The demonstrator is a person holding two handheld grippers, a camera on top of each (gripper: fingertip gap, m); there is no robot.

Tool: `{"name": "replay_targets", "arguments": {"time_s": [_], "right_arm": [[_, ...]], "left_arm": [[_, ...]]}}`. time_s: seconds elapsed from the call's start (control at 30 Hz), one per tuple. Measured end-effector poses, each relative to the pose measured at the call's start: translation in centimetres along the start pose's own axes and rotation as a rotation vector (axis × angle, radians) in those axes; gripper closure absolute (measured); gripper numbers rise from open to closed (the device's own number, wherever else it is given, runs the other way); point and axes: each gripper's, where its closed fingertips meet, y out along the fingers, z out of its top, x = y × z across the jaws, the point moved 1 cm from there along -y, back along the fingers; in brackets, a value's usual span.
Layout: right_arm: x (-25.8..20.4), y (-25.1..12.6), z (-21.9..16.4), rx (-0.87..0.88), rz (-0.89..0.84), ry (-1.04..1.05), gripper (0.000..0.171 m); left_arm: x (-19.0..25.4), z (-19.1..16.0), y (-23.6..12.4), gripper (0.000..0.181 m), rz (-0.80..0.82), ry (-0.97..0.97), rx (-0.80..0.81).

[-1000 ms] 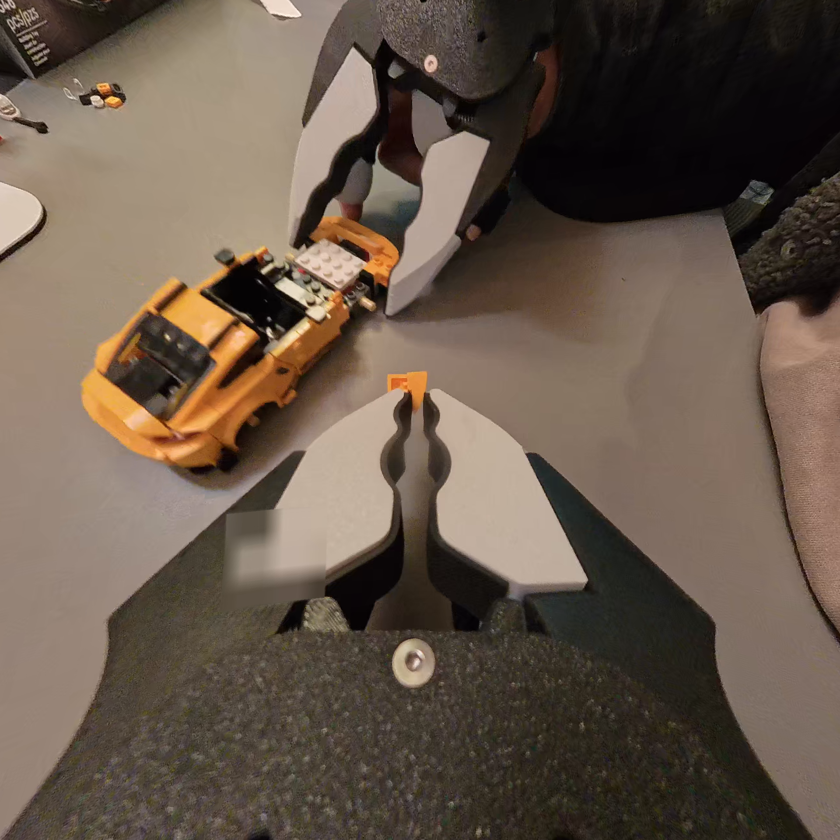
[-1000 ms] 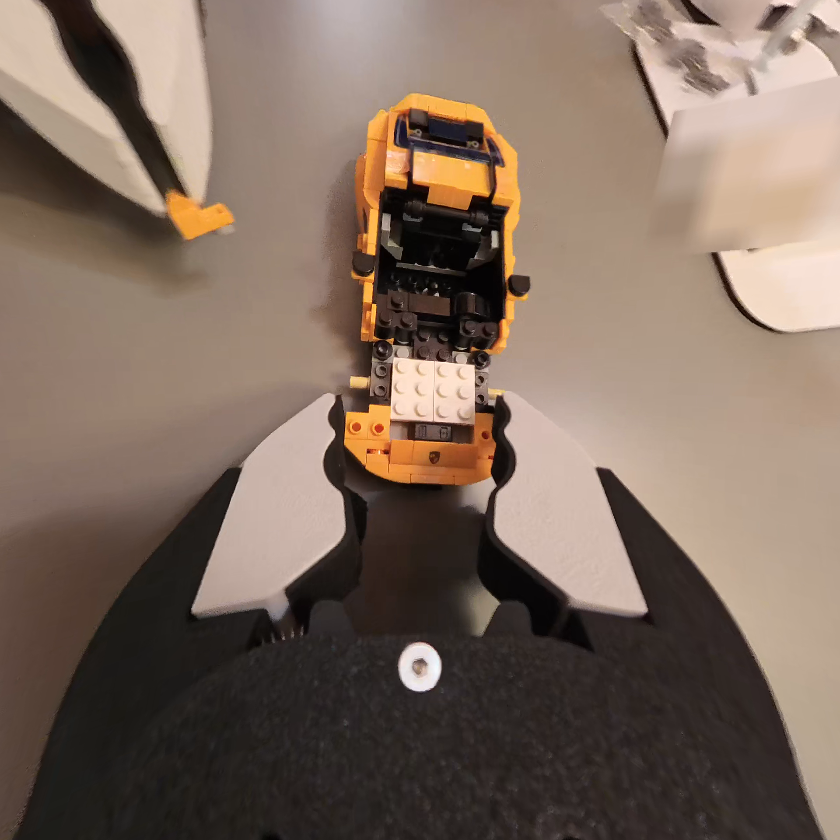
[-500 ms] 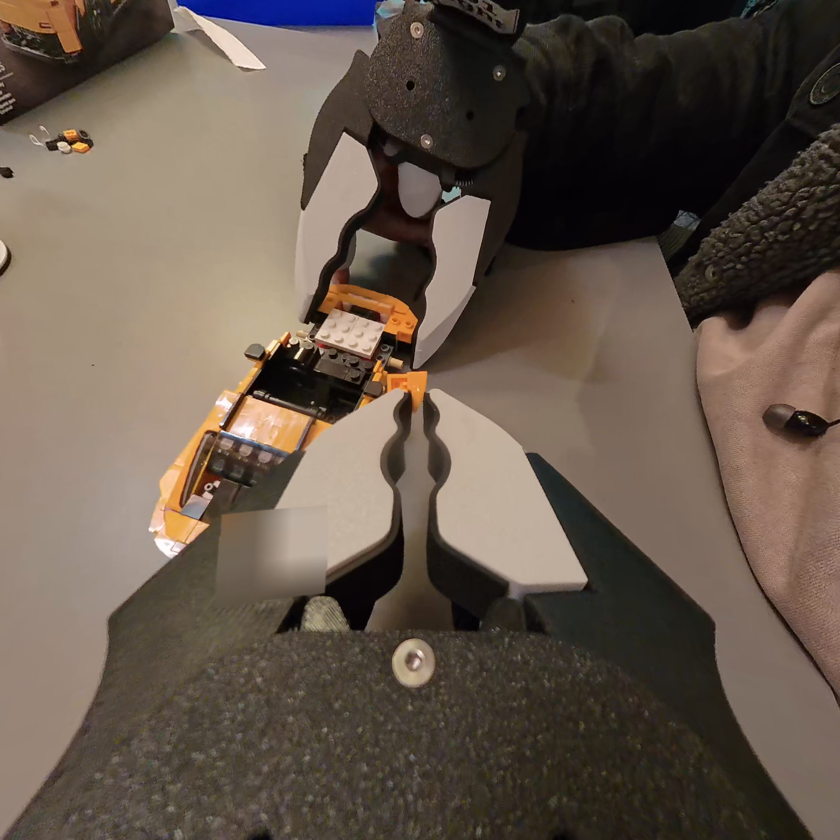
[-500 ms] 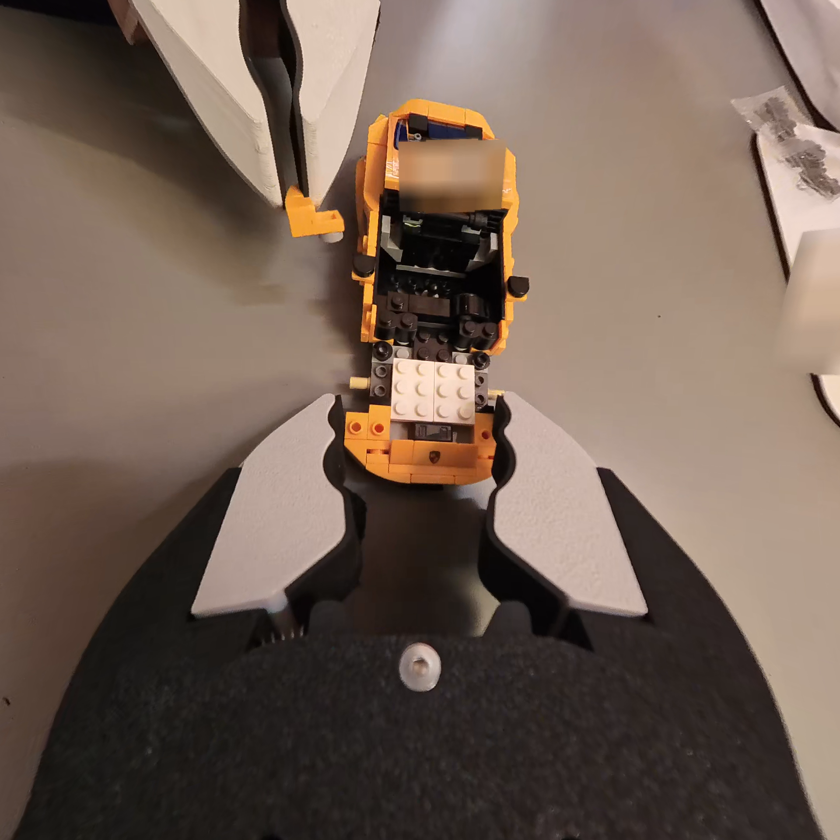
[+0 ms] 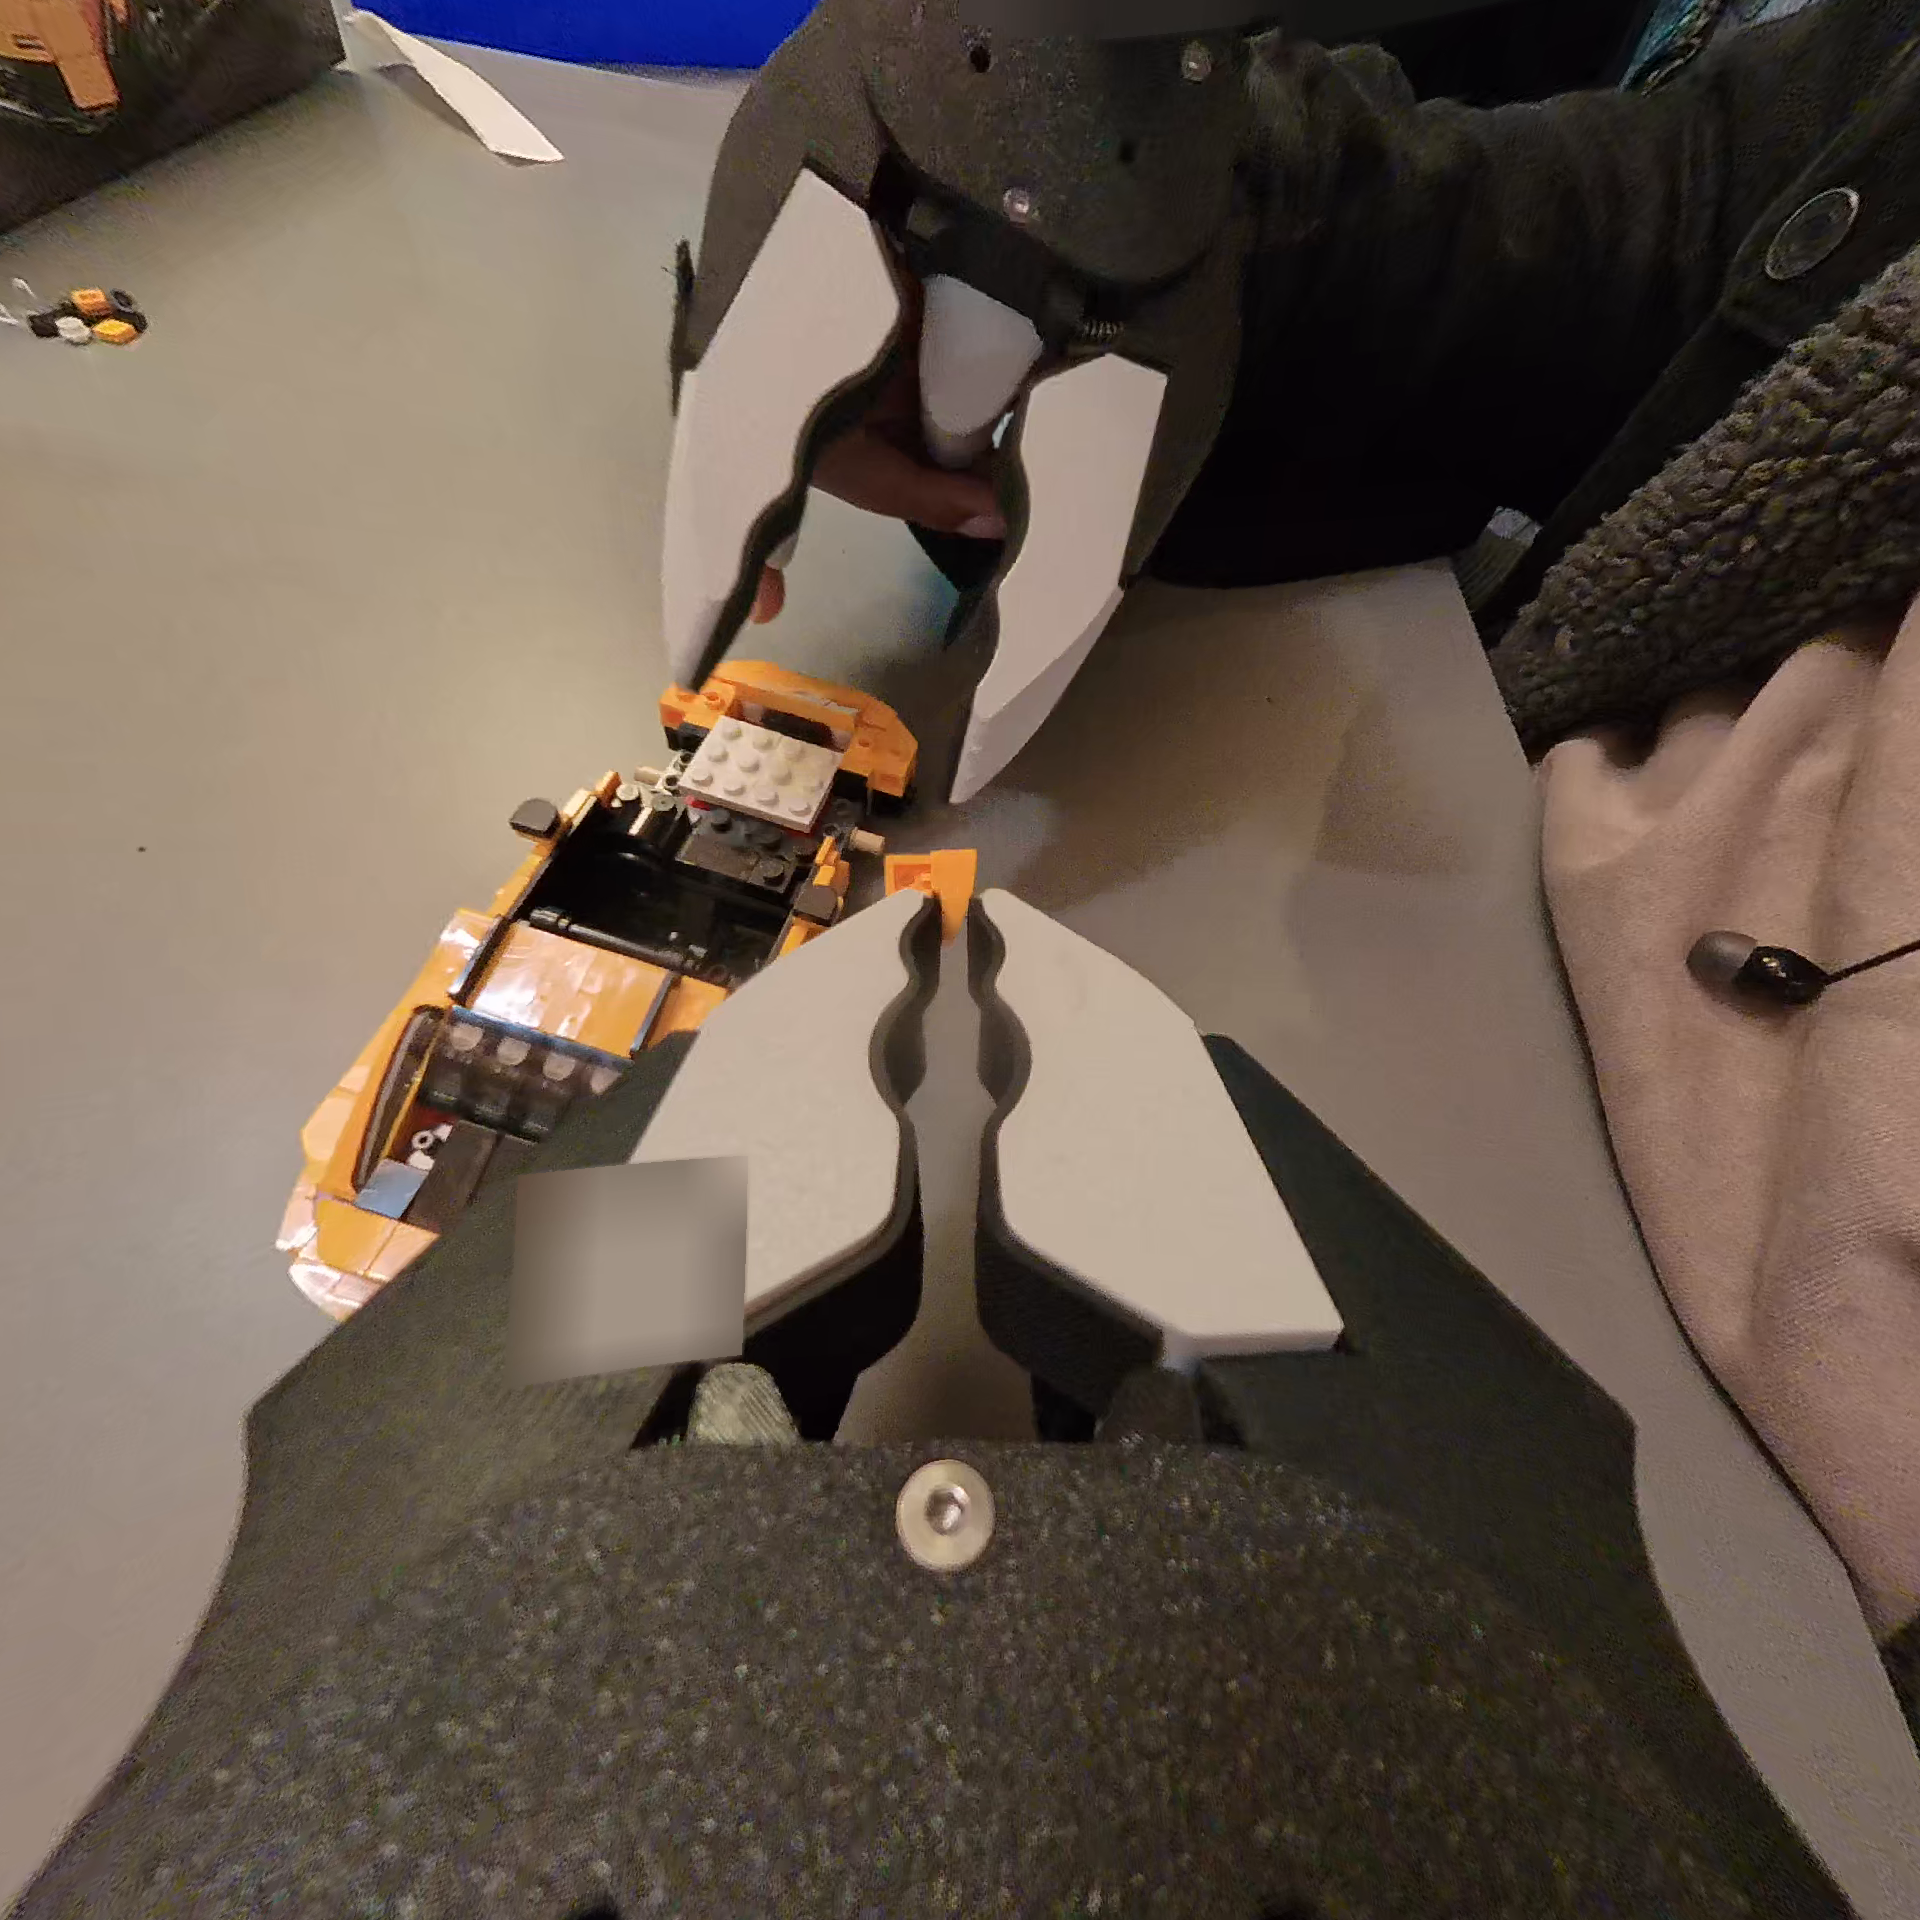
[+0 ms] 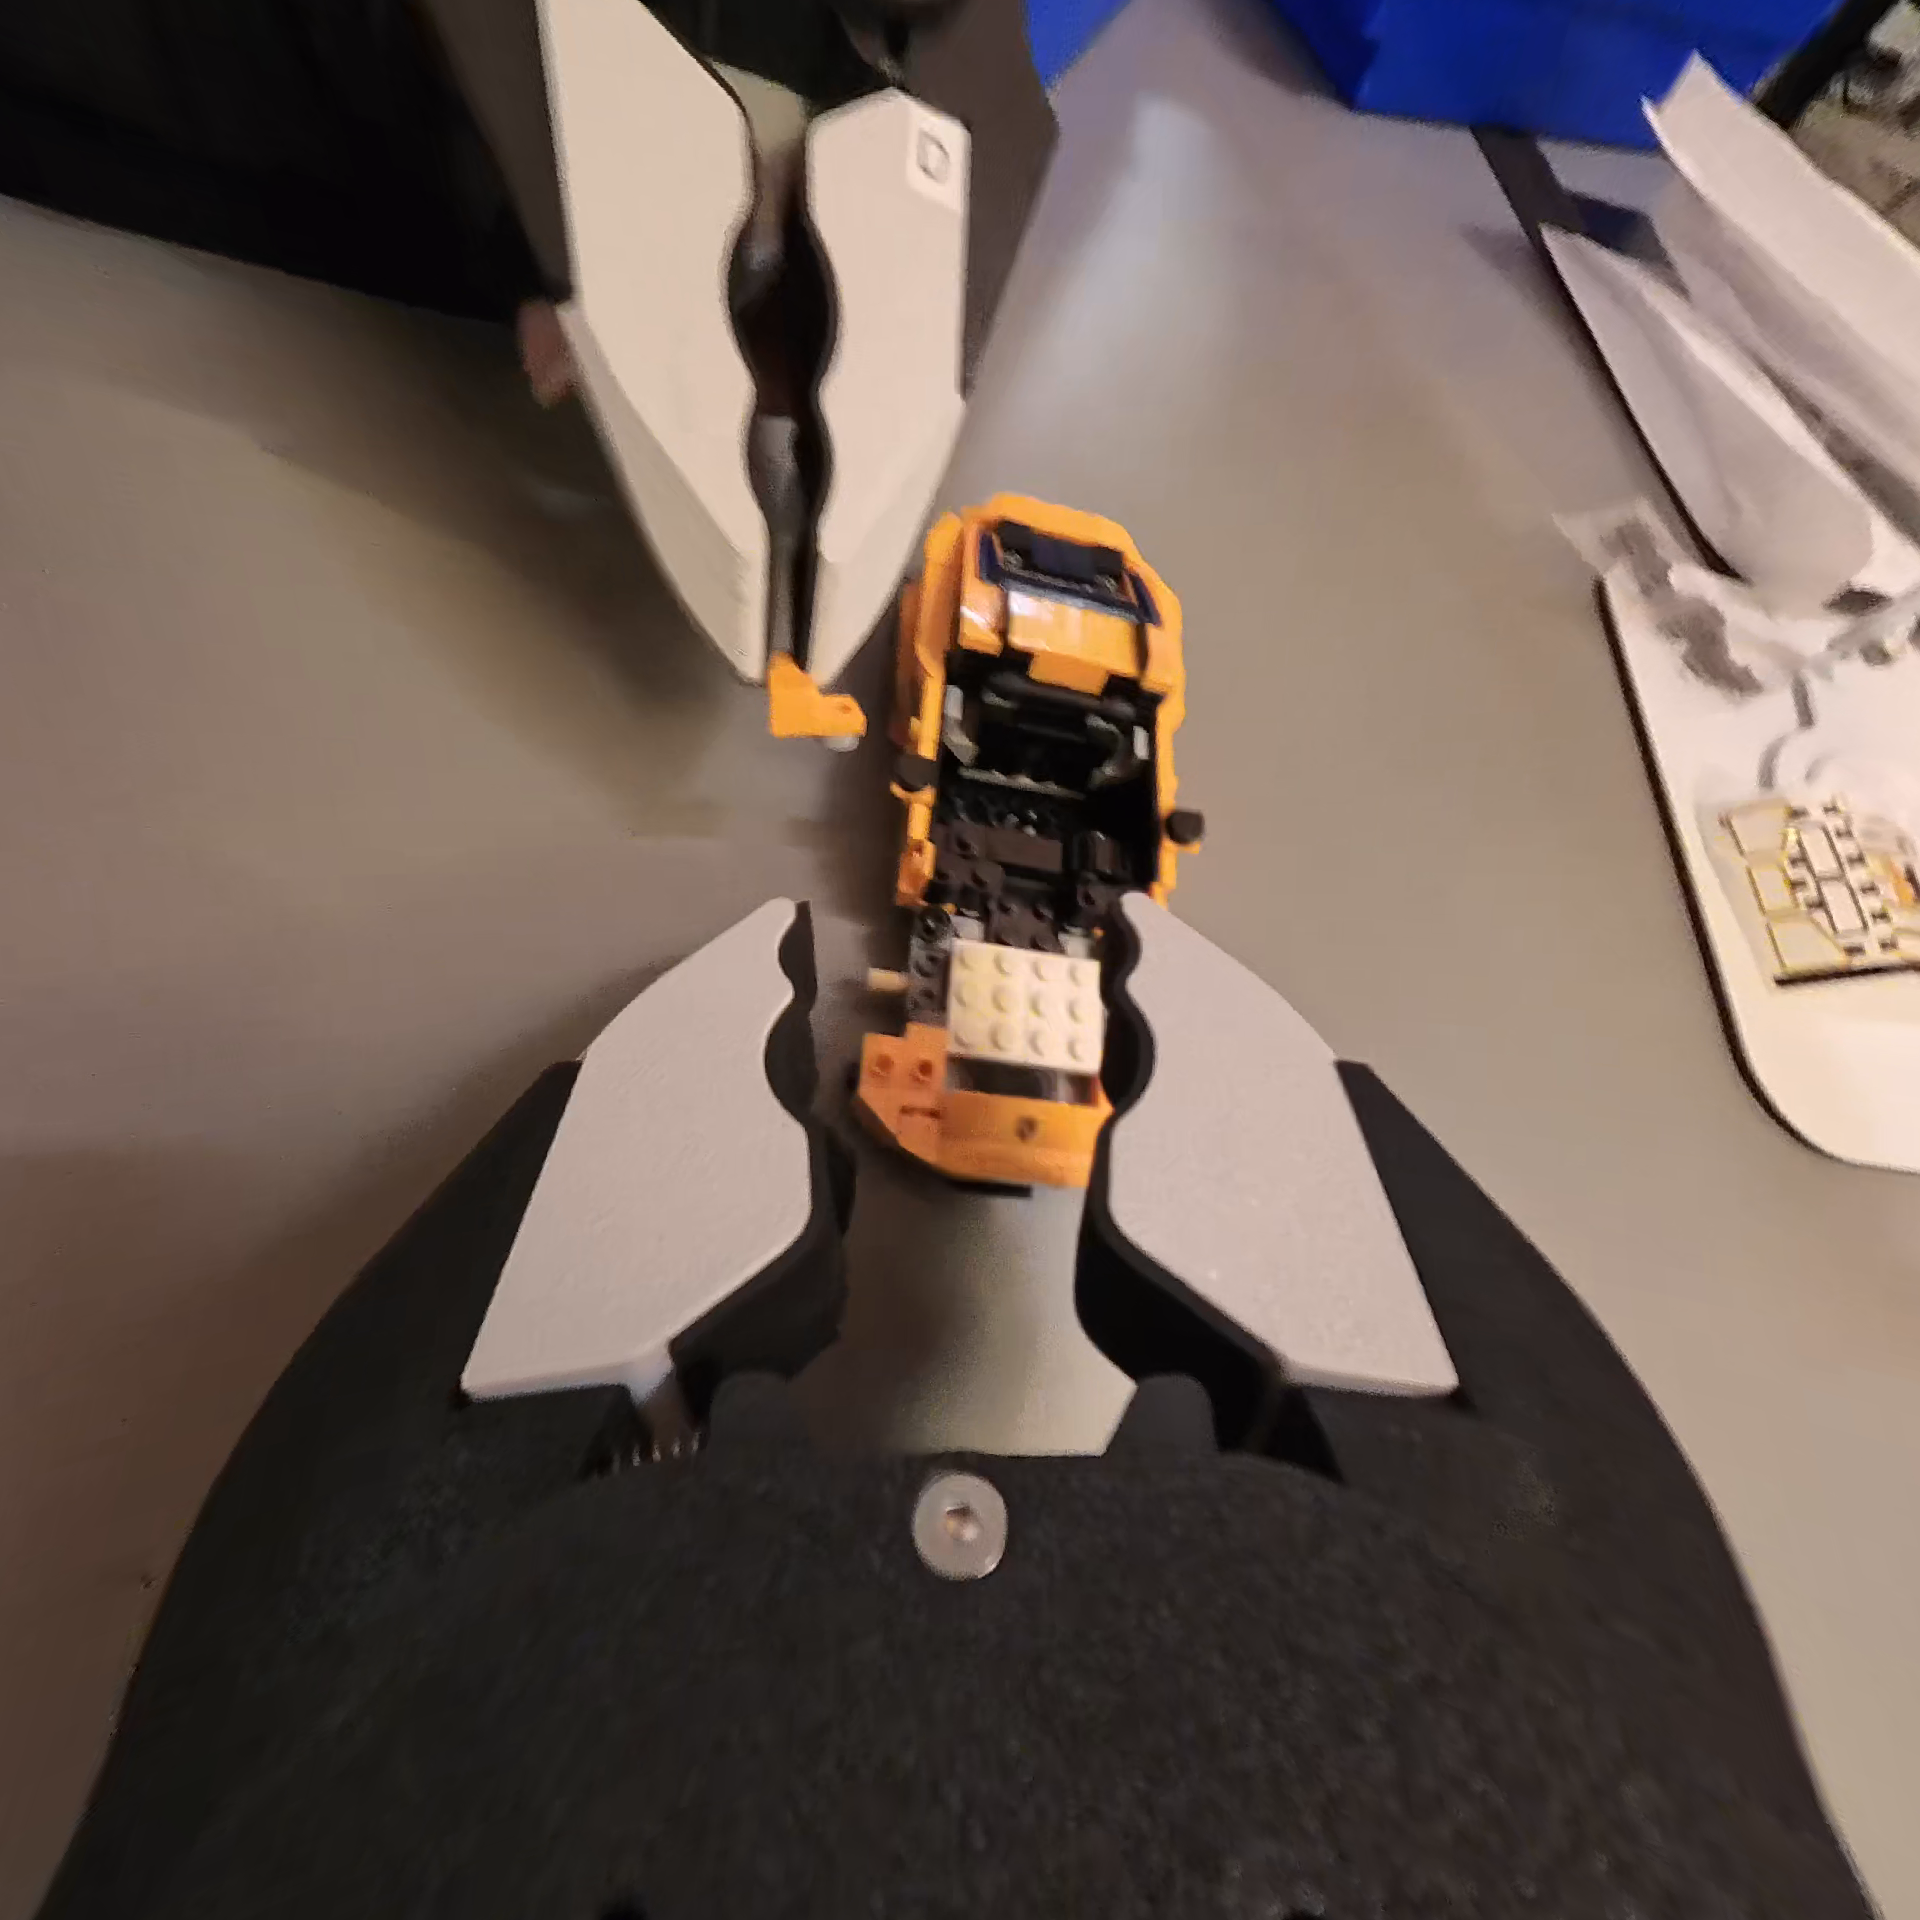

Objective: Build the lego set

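Observation:
An orange and black lego car lies on the grey table, with a pale grey studded plate on one end. My left gripper is shut on a small orange piece and holds it just beside the car's studded end. In the right wrist view the left gripper and its orange piece hang beside the car. My right gripper is open and straddles the car's studded end; its right finger touches the car, with a gap on the left. It also shows in the left wrist view.
A white tray with plastic bags and a sticker sheet lies right of the car. A small pile of loose pieces and a dark box sit far left. A beige cloth and a dark sleeve border the table. The grippers' ends are close to 5 cm from one another.
My left gripper has carried the orange piece from open table to right beside the car. My right gripper has slid forward along the car's end, which now sits off to its right finger.

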Motion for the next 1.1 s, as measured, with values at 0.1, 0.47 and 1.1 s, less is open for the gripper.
{"name": "replay_targets", "arguments": {"time_s": [0.1, 0.47, 1.1], "right_arm": [[-1.4, 0.1, 1.1, 0.049, 0.049, -0.039, 0.129], [-4.7, 1.2, 2.0, 0.075, 0.133, -0.173, 0.143], [-6.2, 1.7, 2.4, 0.078, 0.162, -0.280, 0.149]], "left_arm": [[0.2, -0.1, 0.1, 0.177, -0.013, -0.008, -0.003], [1.5, -0.7, 0.6, 0.177, -0.110, -0.033, -0.038], [3.3, -0.7, 0.7, 0.177, -0.255, -0.077, -0.039]]}}
